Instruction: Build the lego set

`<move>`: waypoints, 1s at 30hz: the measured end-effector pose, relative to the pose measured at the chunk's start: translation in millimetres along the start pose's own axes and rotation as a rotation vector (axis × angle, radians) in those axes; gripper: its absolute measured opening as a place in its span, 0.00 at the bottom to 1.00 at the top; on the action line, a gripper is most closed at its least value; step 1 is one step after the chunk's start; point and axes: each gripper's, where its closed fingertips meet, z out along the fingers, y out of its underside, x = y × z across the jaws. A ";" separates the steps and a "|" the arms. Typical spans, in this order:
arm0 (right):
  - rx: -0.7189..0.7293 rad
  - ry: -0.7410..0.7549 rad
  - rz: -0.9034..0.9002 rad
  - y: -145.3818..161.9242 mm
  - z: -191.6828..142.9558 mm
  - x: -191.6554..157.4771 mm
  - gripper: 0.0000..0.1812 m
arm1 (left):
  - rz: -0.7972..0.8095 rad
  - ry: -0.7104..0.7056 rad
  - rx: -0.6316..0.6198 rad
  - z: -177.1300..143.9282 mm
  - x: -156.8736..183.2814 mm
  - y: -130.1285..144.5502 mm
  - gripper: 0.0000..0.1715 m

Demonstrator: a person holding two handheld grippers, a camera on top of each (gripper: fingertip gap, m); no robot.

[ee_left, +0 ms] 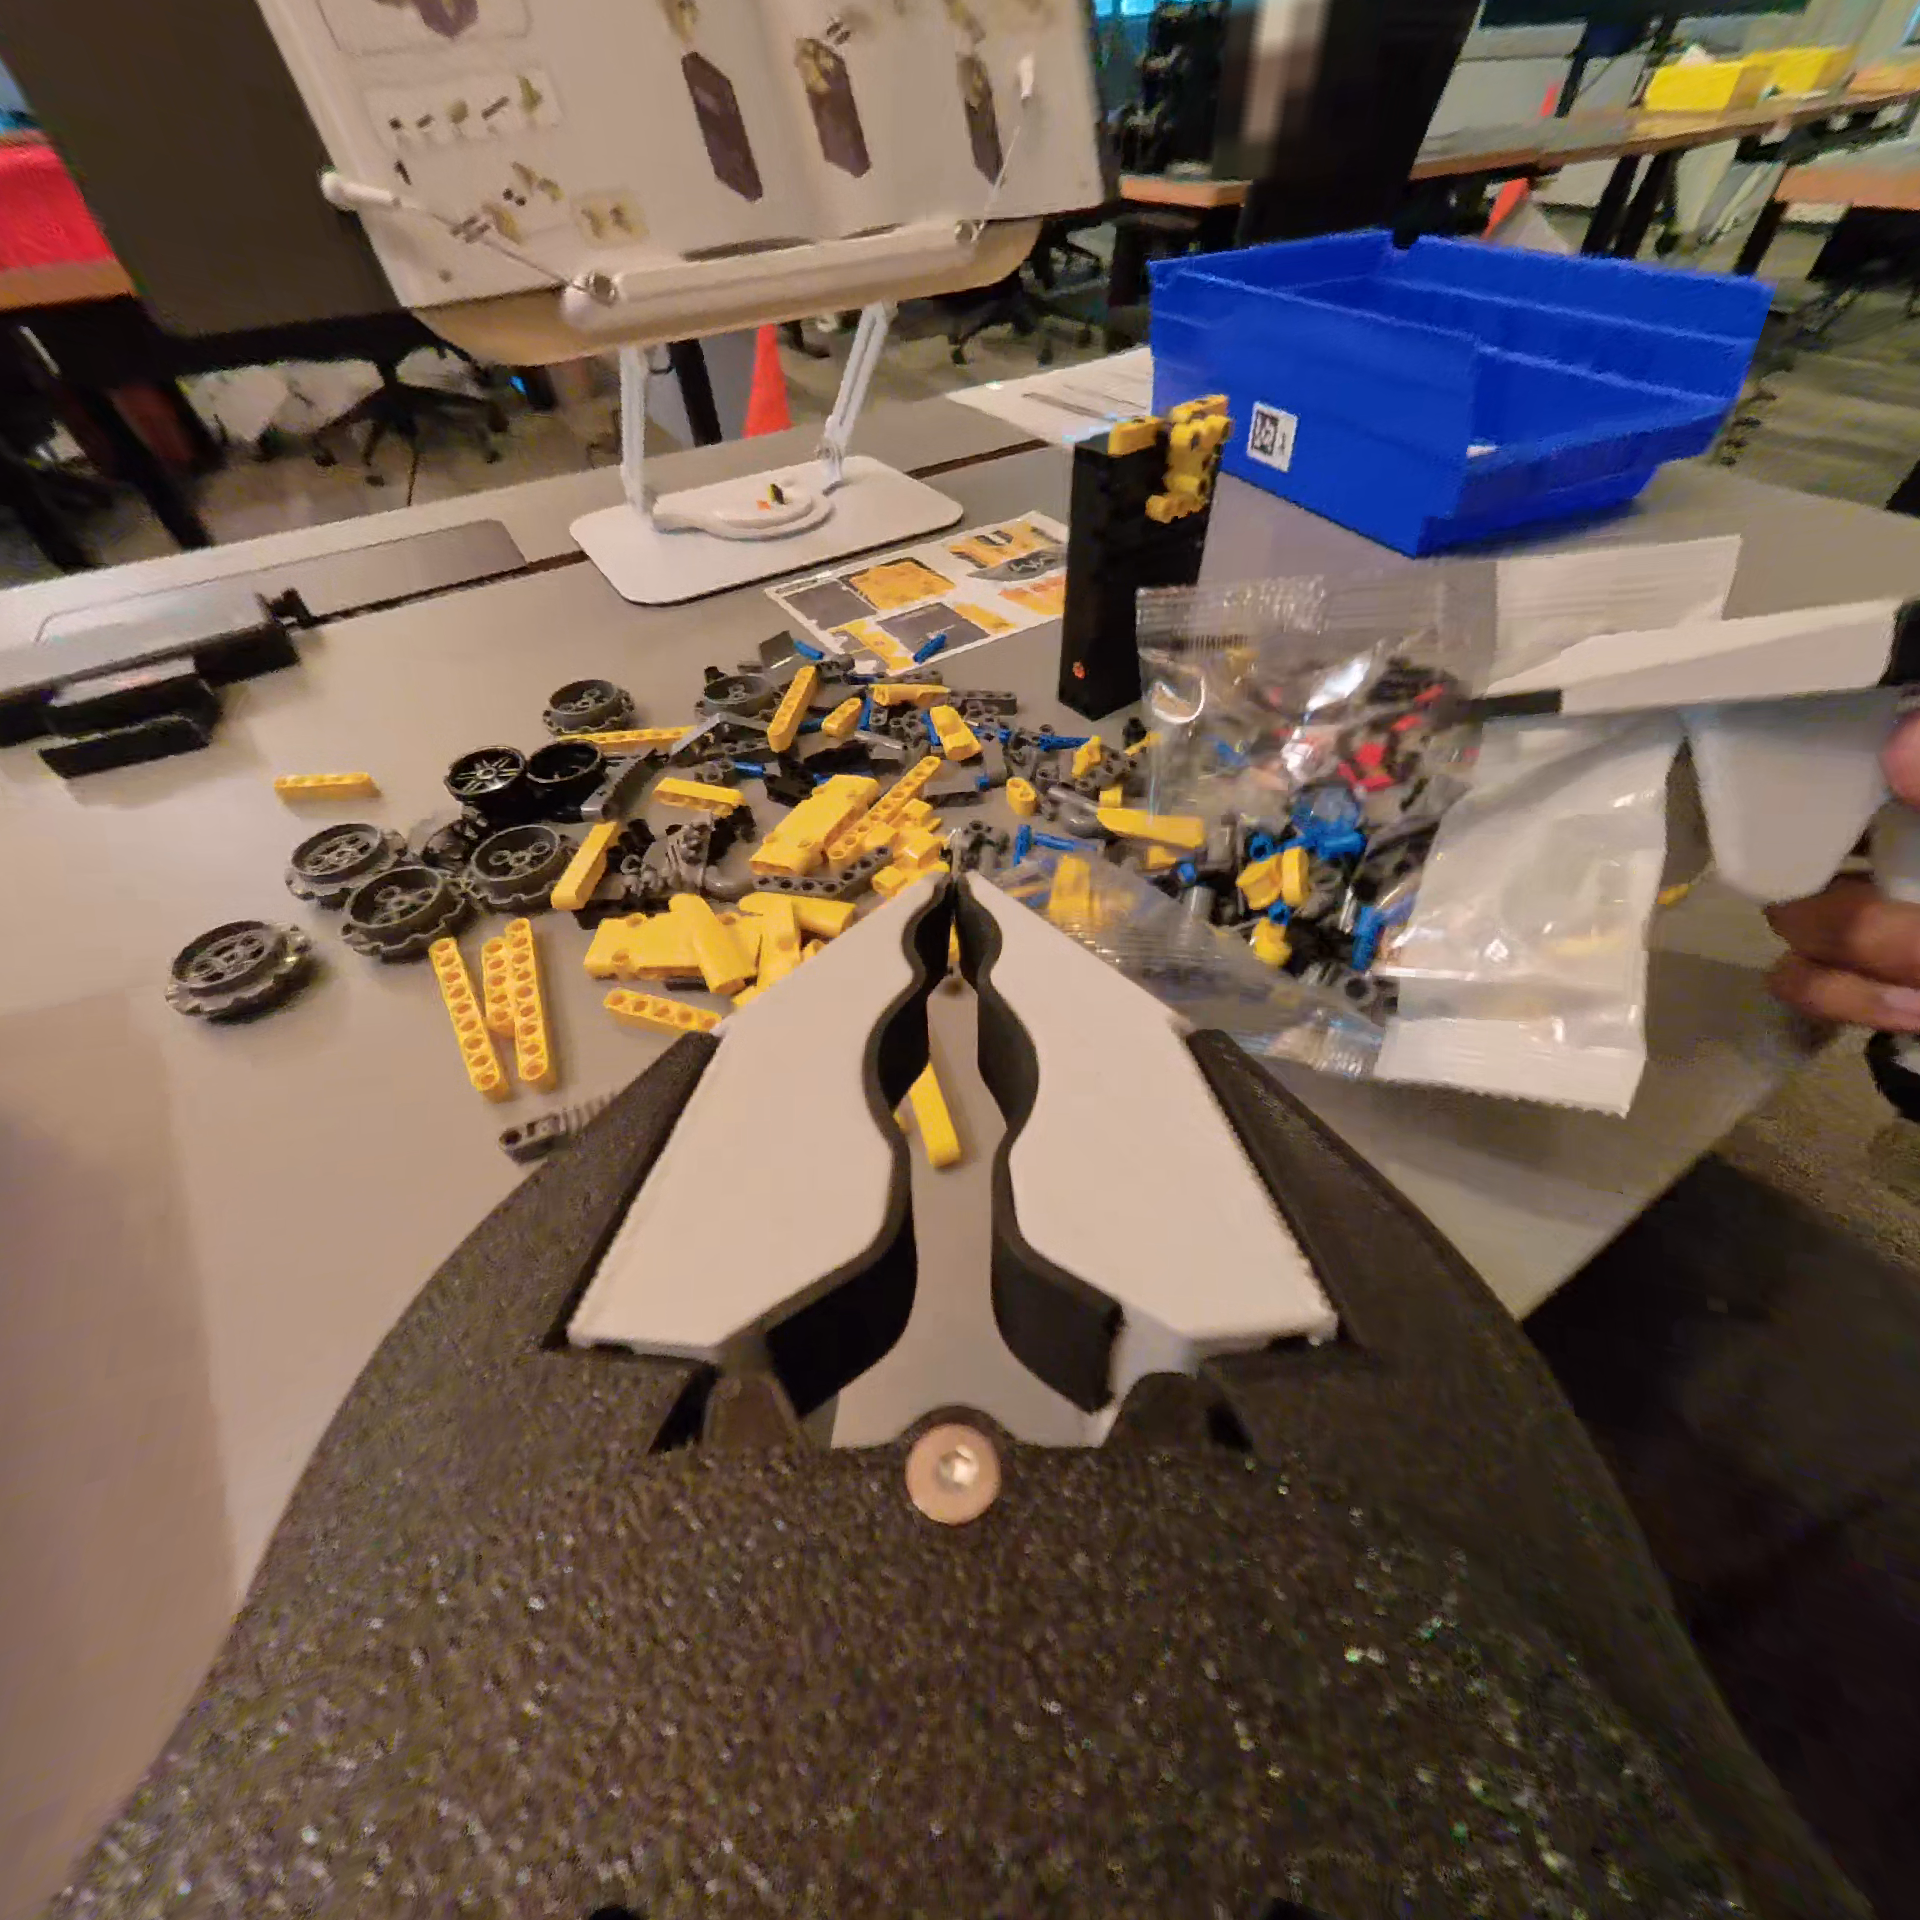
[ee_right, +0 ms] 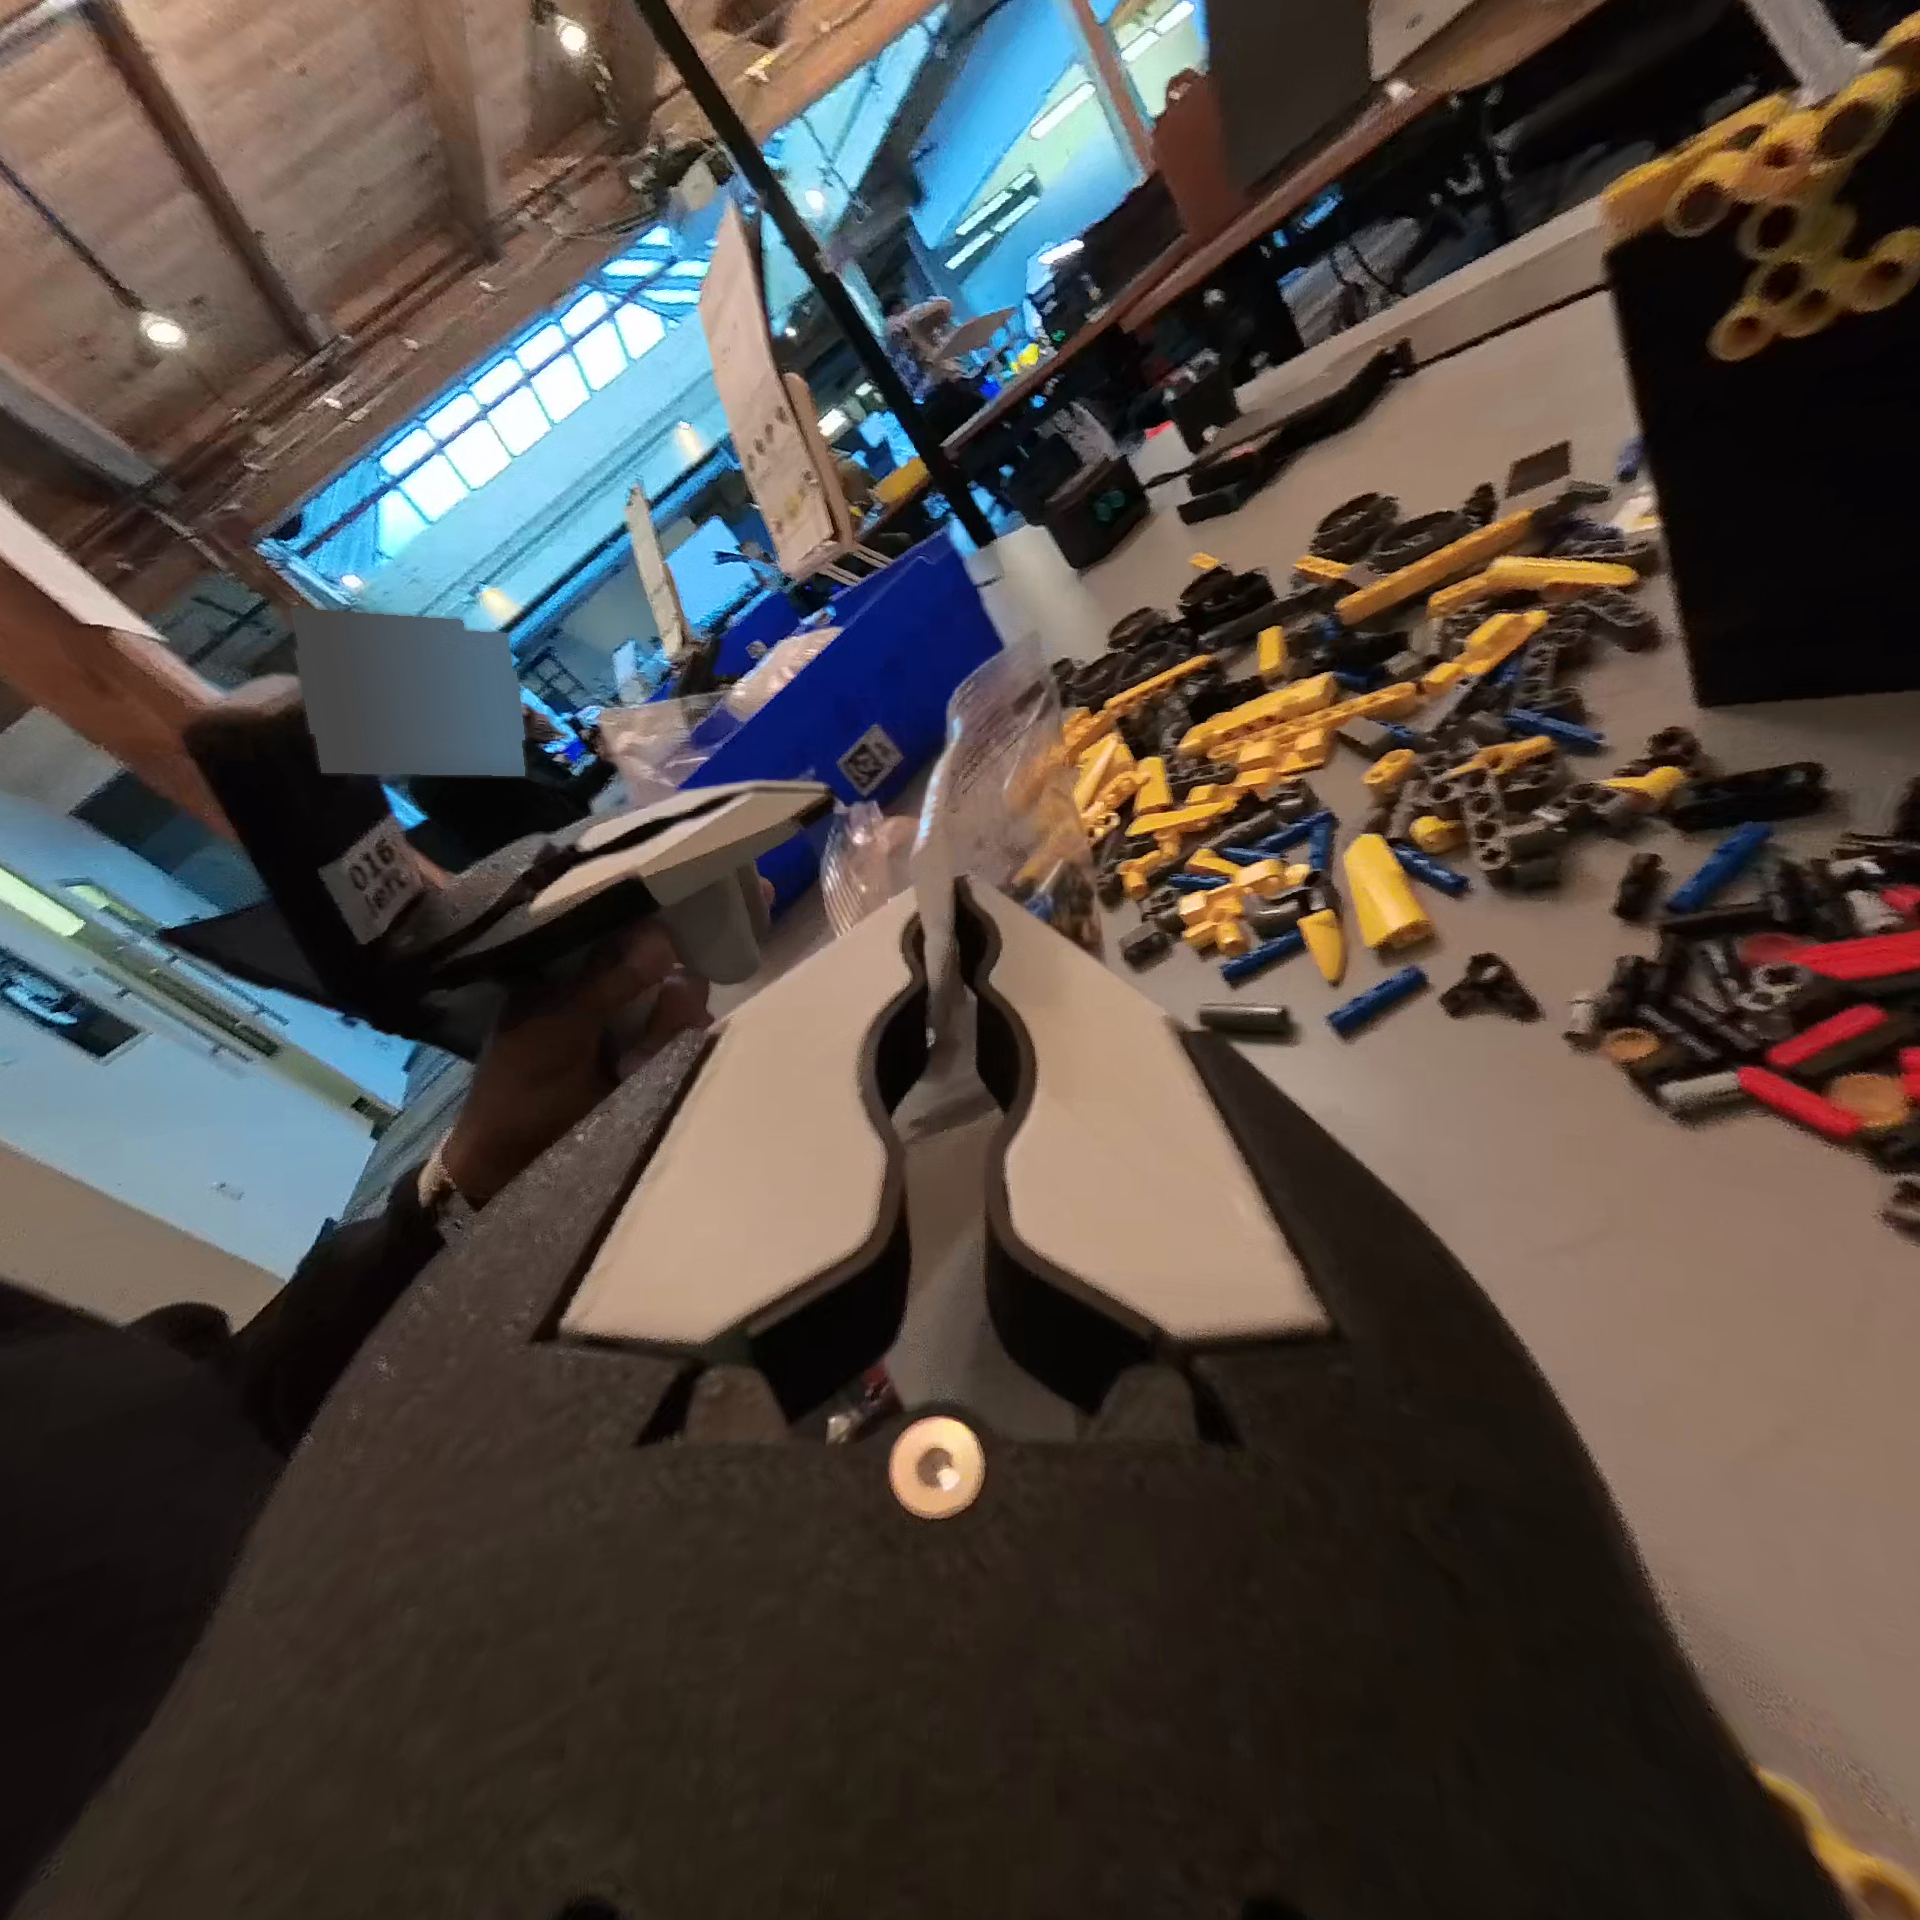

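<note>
My left gripper [ee_left: 954,885] is shut with its tips together and nothing between them. It hovers over a loose pile of yellow, black and blue building pieces [ee_left: 831,821] on the grey table [ee_left: 260,1143]. My right gripper [ee_right: 951,888] is shut on the white edge of a clear plastic bag [ee_right: 997,748] and holds it up above the table. In the left wrist view the bag [ee_left: 1507,935] hangs with small pieces inside, and the right gripper [ee_left: 1496,707] comes in from the right. The left gripper [ee_right: 821,795] also shows in the right wrist view.
Several black wheels [ee_left: 405,904] lie left of the pile. A black block topped with yellow pieces [ee_left: 1127,582] stands behind it, beside a blue bin [ee_left: 1455,395]. A booklet on a white stand [ee_left: 675,135] is at the back. Red and black pieces [ee_right: 1818,997] lie nearby. Tip to tip, the grippers are about 12 centimeters apart.
</note>
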 end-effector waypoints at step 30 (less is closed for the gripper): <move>-0.213 0.264 -0.482 -70.7 71.4 33.3 0.00 | -0.121 0.158 -0.204 78.7 -19.1 3.4 0.11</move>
